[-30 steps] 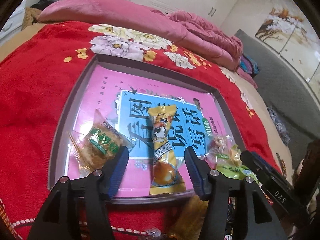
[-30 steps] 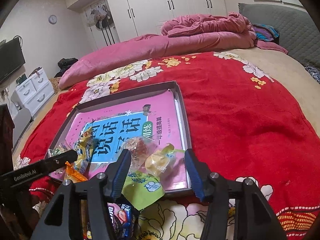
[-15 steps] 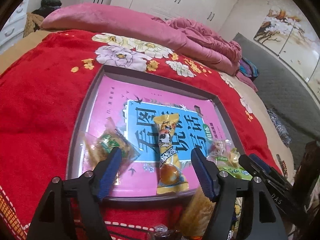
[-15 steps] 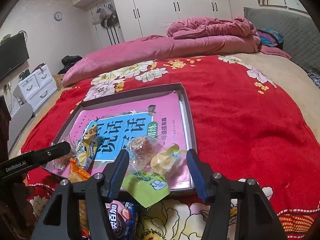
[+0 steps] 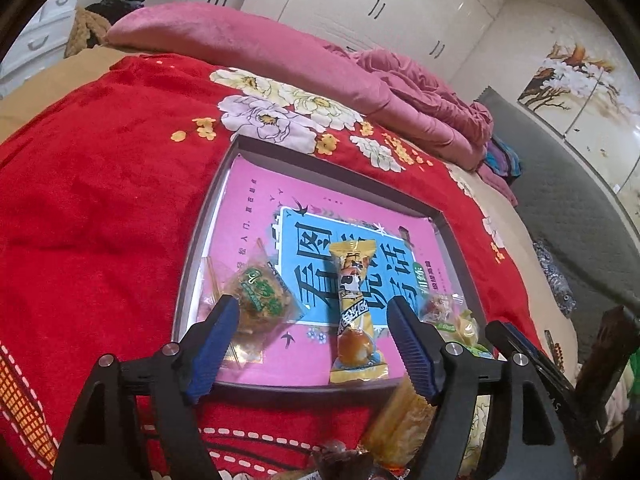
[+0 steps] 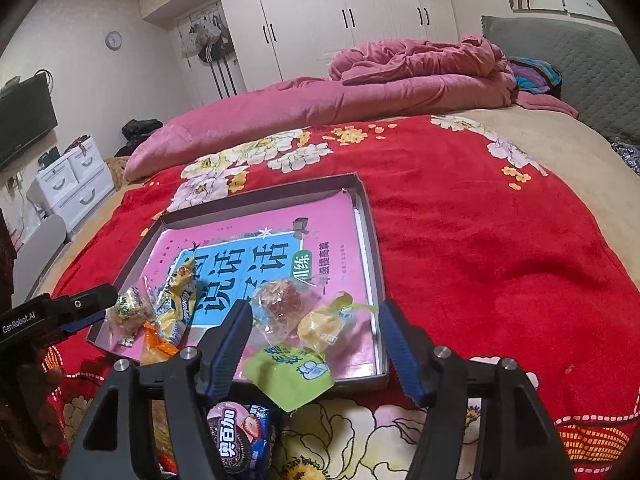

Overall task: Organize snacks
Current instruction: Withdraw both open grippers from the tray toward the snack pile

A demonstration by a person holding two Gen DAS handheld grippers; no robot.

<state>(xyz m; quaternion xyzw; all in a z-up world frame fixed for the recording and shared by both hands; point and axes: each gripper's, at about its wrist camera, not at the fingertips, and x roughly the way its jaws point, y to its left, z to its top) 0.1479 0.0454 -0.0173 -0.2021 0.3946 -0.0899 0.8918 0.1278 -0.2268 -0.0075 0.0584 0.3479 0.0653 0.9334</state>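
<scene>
Lying lengthwise in tray (image 5: 200, 248), yellow snack stick (image 5: 354, 312) points away from left gripper (image 5: 312, 320), dead ahead between spread, empty jaws. Green-label cracker pack (image 5: 260, 296) just beside left finger. Right gripper (image 6: 316, 328) released too, over wrapped sweets (image 6: 292, 304); cookie pack (image 6: 240, 440) outside tray, below.

Both wrist views look forward, low and close, sharing the tray (image 5: 192, 276) (image 6: 378, 264), seemingly from opposite near corners.

Both grippers pull back from the tray (image 5: 188, 264), toward 6 o'clock. The left gripper (image 5: 312, 344) spreads slightly wider; more red bedspread (image 6: 500, 248) shows.
</scene>
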